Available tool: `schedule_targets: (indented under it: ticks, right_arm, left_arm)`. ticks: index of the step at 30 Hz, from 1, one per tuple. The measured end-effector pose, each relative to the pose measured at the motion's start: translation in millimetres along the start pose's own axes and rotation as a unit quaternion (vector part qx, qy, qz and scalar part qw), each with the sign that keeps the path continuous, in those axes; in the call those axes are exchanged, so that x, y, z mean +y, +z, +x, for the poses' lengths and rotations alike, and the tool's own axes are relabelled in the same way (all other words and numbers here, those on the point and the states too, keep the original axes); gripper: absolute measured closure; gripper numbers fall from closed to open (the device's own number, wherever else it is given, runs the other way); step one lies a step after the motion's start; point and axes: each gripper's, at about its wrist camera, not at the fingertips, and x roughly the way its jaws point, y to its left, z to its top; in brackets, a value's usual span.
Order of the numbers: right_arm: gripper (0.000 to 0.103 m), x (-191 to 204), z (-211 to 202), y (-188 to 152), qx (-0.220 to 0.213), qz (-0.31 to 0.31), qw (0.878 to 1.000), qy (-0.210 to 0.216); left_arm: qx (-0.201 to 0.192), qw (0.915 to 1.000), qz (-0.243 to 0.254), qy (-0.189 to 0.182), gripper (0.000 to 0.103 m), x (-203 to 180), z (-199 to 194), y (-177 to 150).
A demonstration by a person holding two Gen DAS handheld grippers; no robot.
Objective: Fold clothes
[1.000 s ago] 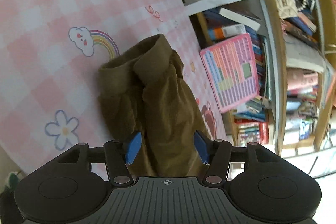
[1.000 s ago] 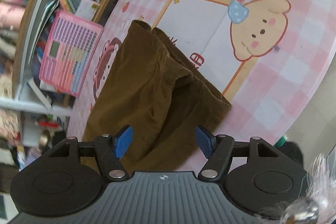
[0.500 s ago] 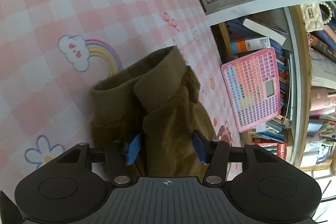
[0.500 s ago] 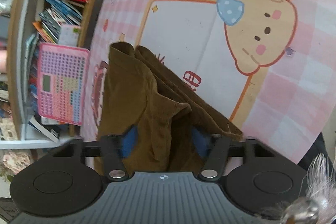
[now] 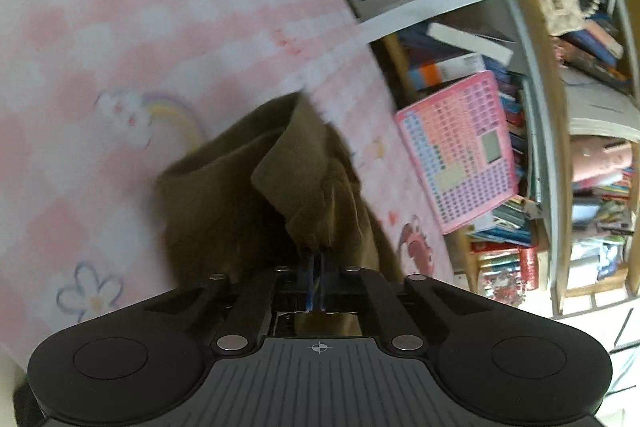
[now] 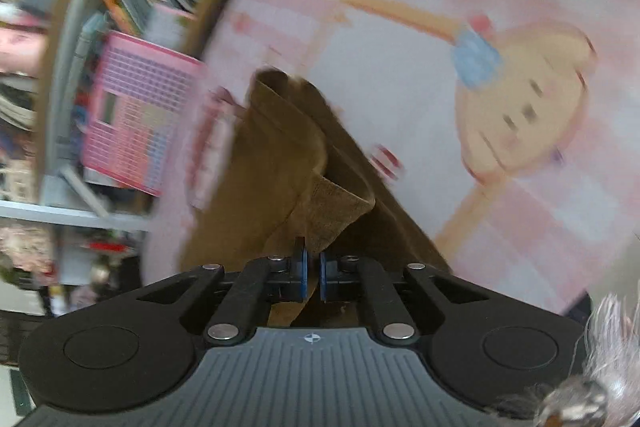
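No brand or writing is readable anywhere; both views are smeared with blur. On the left, the left gripper (image 5: 316,273) has its blue pads pressed together on a bunched fold of the brown garment (image 5: 240,203), a soft, velvety cloth lying partly folded on the pink checked tablecloth (image 5: 120,7), which is printed with a cloud and rainbow (image 5: 136,115) and a flower (image 5: 90,291). Beyond the table edge stands a crowded bookshelf (image 5: 560,47) with a pink keypad toy (image 5: 460,147) leaning against it. On the right, the right gripper (image 6: 312,275) is likewise clamped on a pinched corner of the same brown garment (image 6: 272,155), which drapes away from it across the cloth beside a printed cartoon puppy (image 6: 520,99) in a blue hat.
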Motion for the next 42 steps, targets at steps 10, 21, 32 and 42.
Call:
schedule_targets:
  ticks: [10,21,32,42]
  right_arm:
    - [0.098,22,12,18,-0.024,0.020,0.999,0.023]
    - [0.099,122,-90,42,-0.135,-0.159,0.968,0.139]
    - [0.100,10,-1,-7,-0.046,-0.067,0.995,-0.066]
    - [0.099,62,-43,-22,-0.066,-0.179,0.979,-0.072]
  left_arm:
    - [-0.013,0.9997,0.010,0.018,0.102,-23,22,7]
    - [-0.051,0.9853,0.114,-0.116,0.102,-87,-38,33]
    - [0.013,0.9977,0.066,-0.006,0.102,-4,3,8]
    - [-0.005,0.9940,0.108,-0.015,0.102,-11,-15,15]
